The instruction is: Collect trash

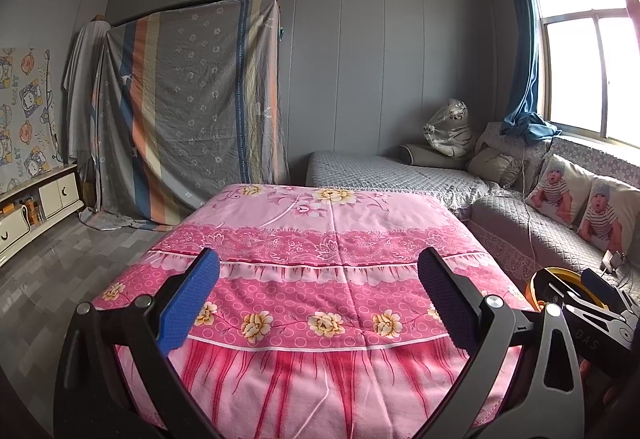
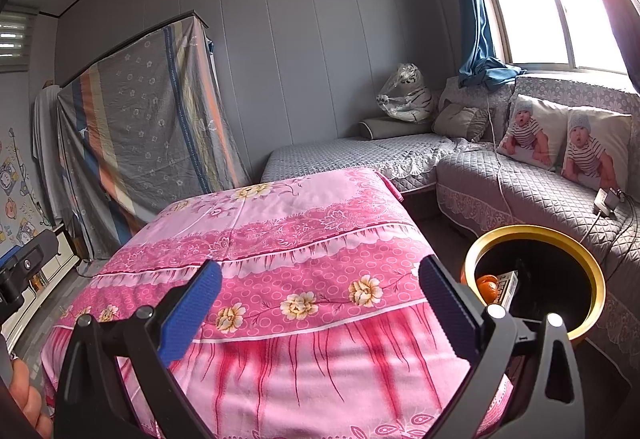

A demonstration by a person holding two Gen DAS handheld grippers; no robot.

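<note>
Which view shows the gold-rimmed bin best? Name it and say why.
The right wrist view: the bin shows its whole gold rim and the trash inside. The left wrist view catches only a sliver of rim behind the right hand-held gripper.

bin [image 2: 592, 271]: gold rim, black inside | holds orange [image 2: 487, 286], box [image 2: 509, 285]

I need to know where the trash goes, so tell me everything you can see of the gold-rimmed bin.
The bin is round, with a wide gold rim and a dark inside. It stands upright and open between the pink-covered table and the grey sofa. Inside lie an orange piece and a small printed box. Neither tool touches it; its base is hidden.
</note>
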